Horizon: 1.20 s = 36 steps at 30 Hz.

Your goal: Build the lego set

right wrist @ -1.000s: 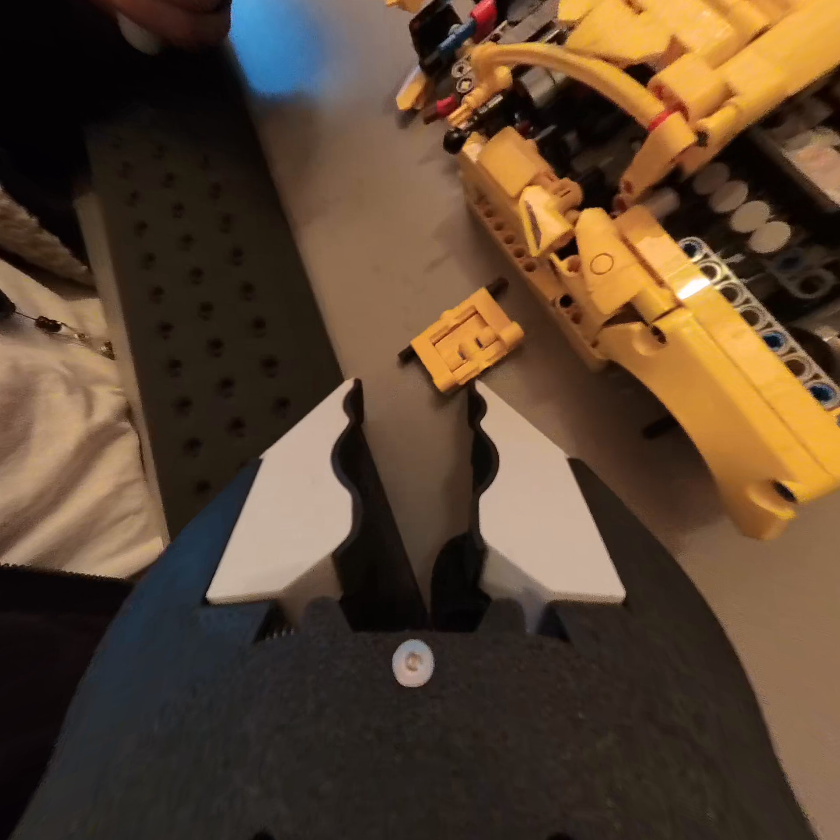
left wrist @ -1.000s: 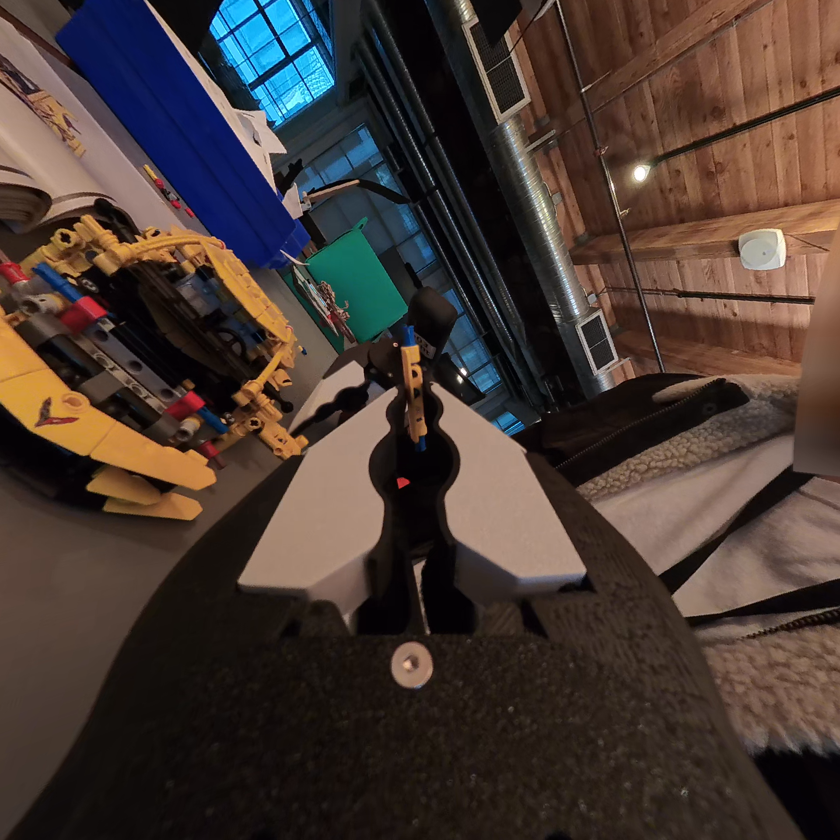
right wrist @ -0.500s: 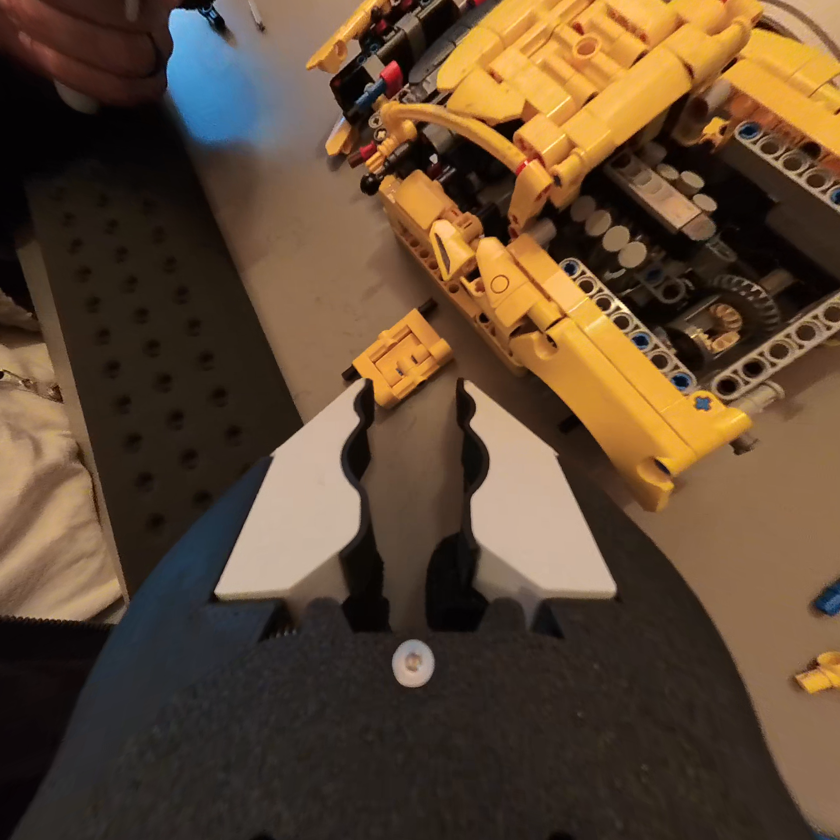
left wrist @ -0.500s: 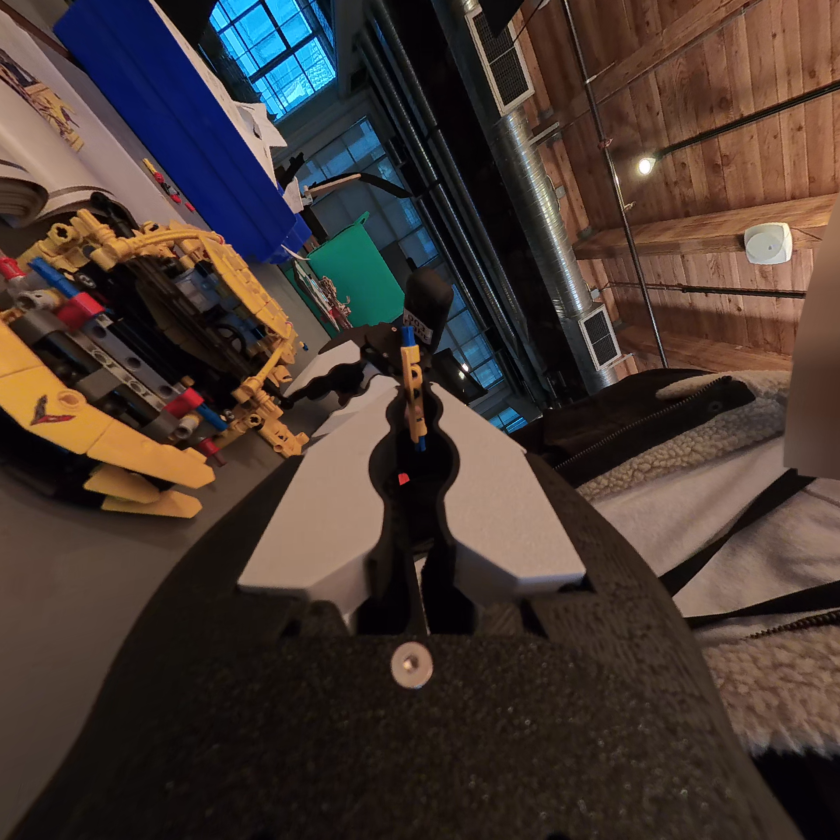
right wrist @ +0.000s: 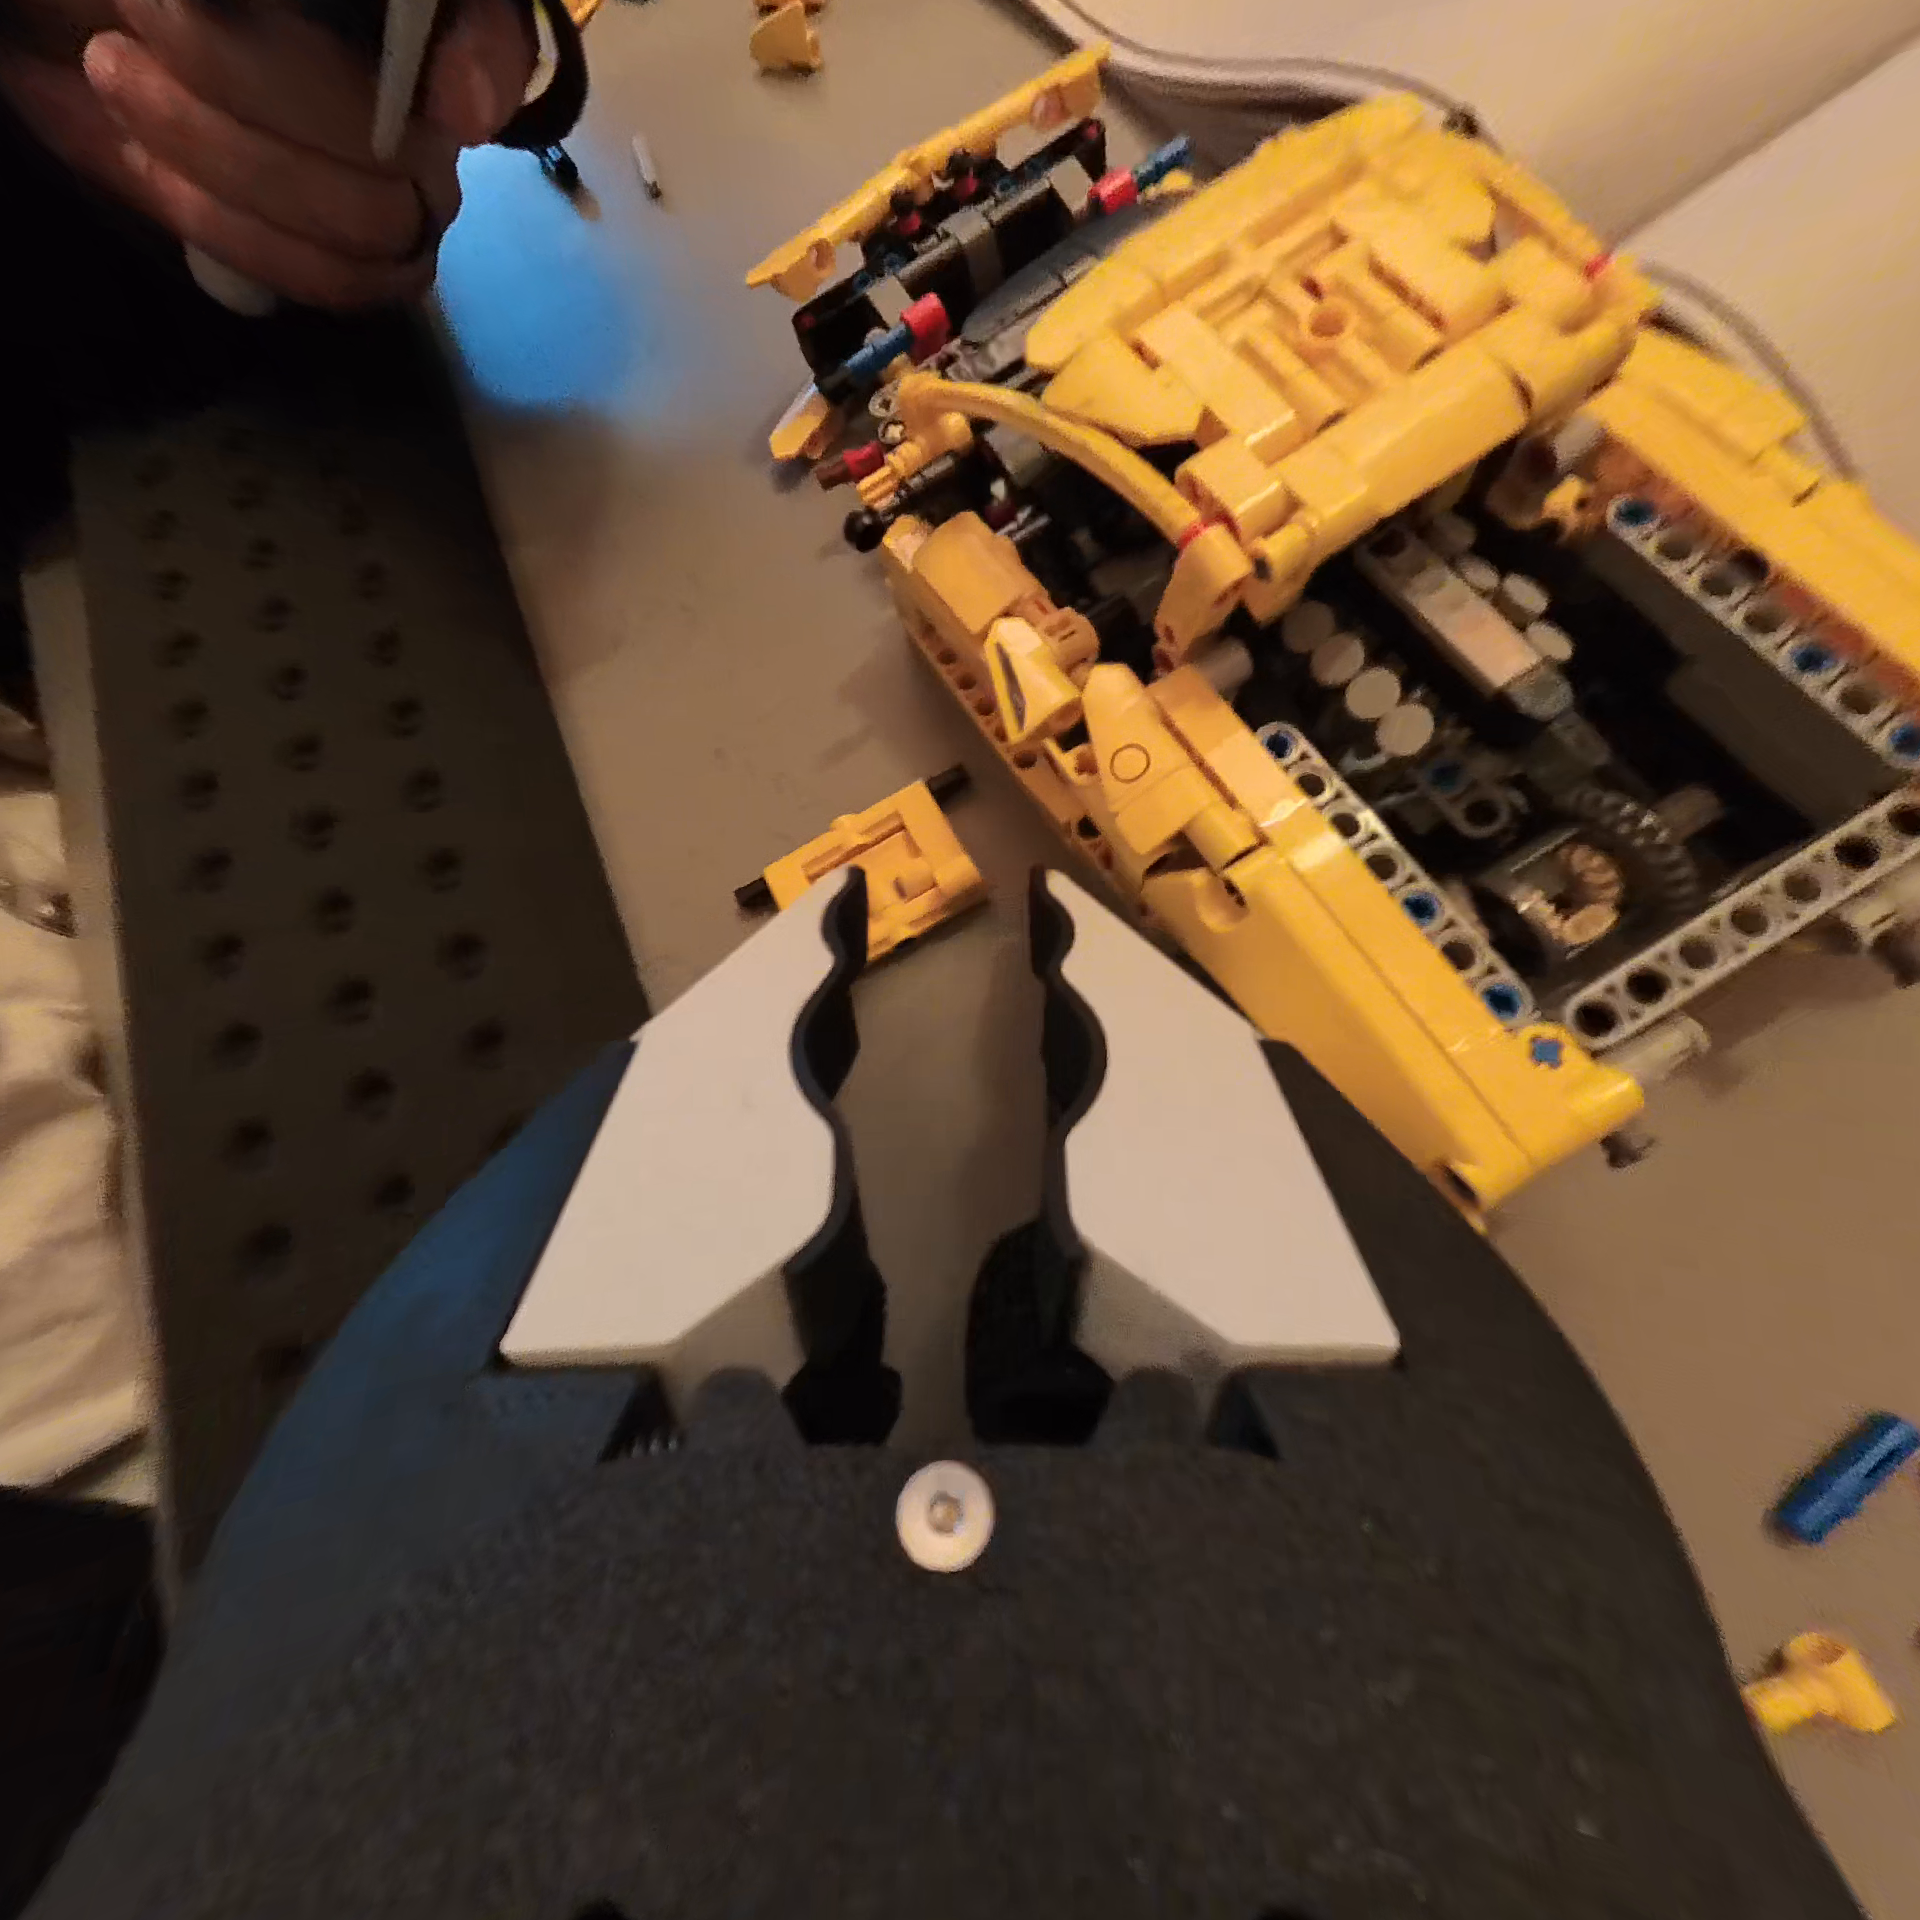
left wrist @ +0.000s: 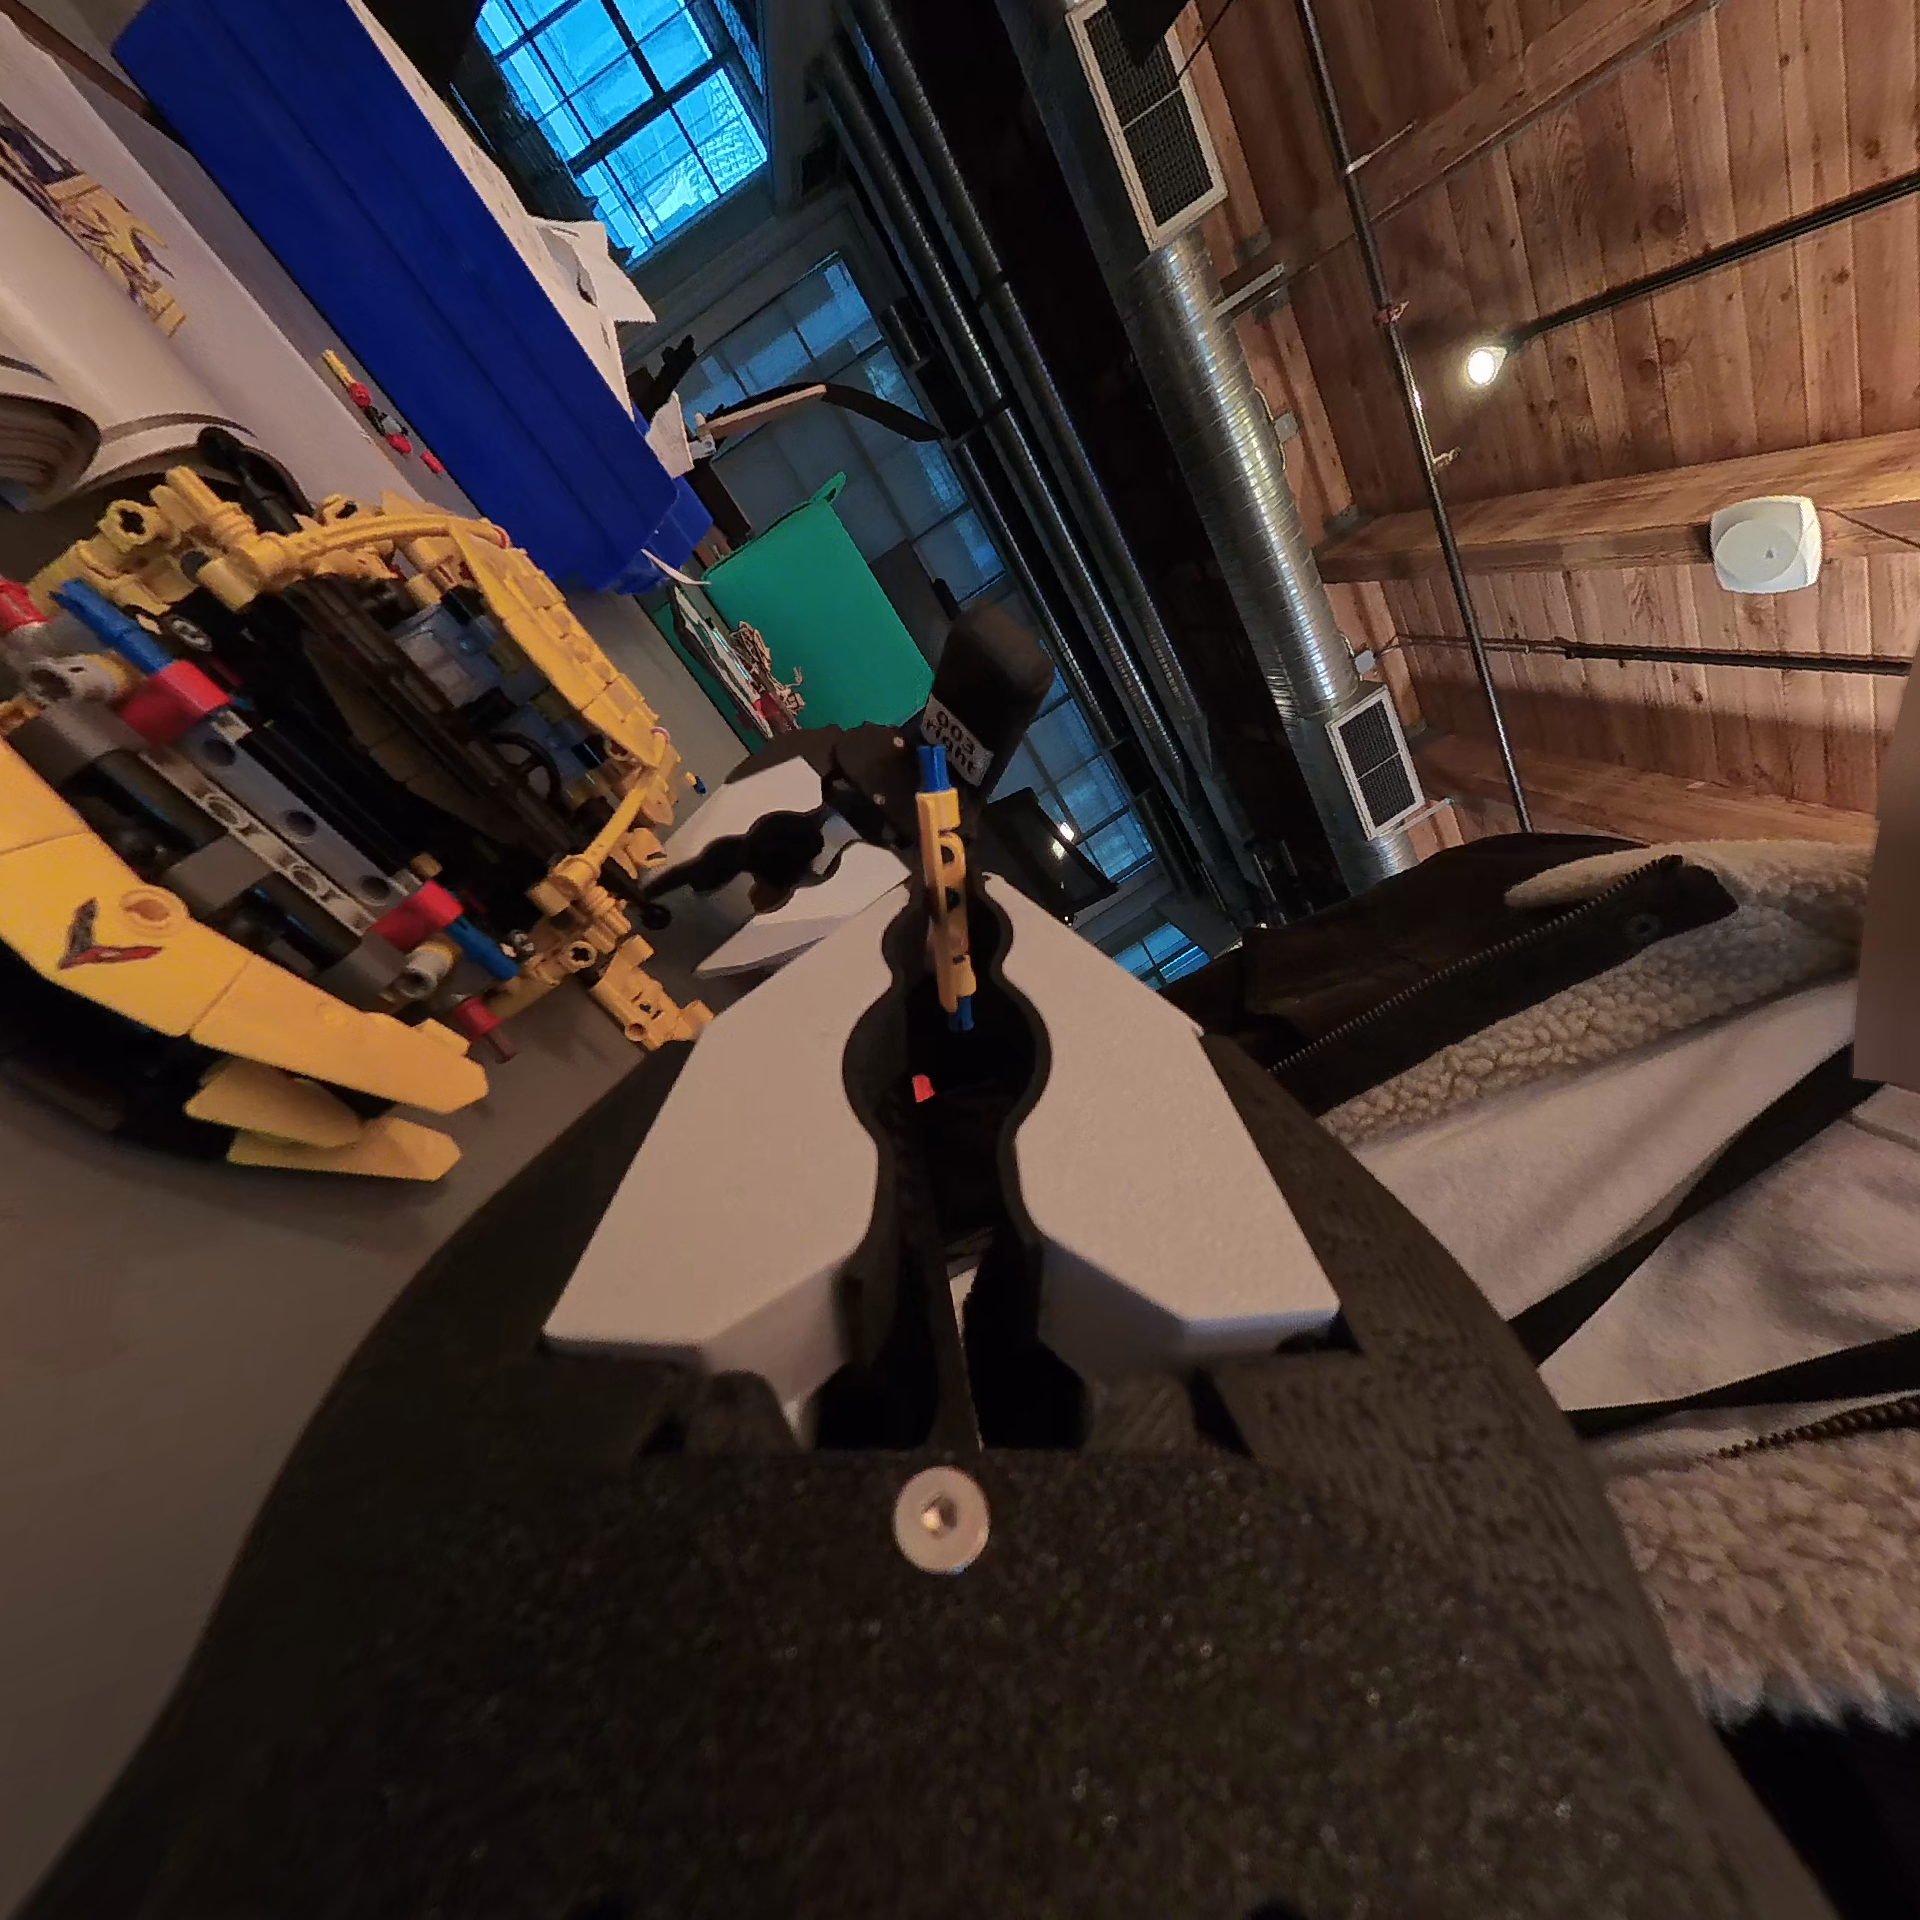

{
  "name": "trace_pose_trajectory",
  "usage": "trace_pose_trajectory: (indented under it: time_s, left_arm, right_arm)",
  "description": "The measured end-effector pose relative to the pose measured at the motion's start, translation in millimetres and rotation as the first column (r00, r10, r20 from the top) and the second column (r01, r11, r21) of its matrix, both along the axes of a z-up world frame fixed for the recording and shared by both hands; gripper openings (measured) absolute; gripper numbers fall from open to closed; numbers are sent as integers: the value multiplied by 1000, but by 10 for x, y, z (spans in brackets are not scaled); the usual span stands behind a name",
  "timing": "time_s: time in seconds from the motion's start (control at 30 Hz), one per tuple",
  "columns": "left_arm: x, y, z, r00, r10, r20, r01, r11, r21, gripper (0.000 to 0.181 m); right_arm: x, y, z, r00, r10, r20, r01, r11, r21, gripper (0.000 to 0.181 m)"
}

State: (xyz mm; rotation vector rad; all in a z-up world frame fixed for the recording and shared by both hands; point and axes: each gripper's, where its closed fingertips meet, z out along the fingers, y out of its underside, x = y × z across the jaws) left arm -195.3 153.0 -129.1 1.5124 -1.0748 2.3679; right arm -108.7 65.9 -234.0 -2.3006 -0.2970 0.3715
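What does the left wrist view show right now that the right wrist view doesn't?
Only the left wrist view: the left hand-held gripper shut on a thin yellow piece with blue pins, and blue bins behind.

Only the right wrist view: a small yellow sub-assembly on the table beyond the open right hand-held gripper, plus a loose blue piece.

Both: the yellow lego car and grey table.

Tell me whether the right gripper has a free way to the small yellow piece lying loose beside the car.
Probably yes. The right gripper is open and empty, and the small yellow piece lies on bare table just past its fingertips, apart from the car; nothing stands between.
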Motion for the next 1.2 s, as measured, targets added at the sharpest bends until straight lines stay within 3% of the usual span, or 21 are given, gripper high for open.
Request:
trace_pose_trajectory:
  time_s: [0.4,0.47,0.63,0.9,1.07,1.2]
  left_arm:
    - [1,-17,-11,1000,-4,-4,4,1000,9,7]
    - [2,-18,-12,1000,-4,-4,4,1000,9,7]
    - [0,-20,-10,1000,-6,-4,6,1000,8,7]
    - [2,-20,-14,1000,-6,-6,6,1000,7,7]
    - [2,-30,-16,1000,-11,-7,11,1000,9,7]
    - [3,-28,-19,1000,-11,-9,11,1000,9,6]
  right_arm:
    - [-231,100,-144,989,140,44,-139,990,-32,31]
    - [-245,48,-164,985,167,36,-165,985,-56,11]
    - [-222,23,-147,990,142,4,-142,989,-44,22]
    - [-179,-69,-50,990,131,-48,-133,990,-40,25]
    - [-134,-144,-136,989,151,3,-151,988,-44,22]
    - [-196,-72,-113,984,171,45,-171,985,7,8]
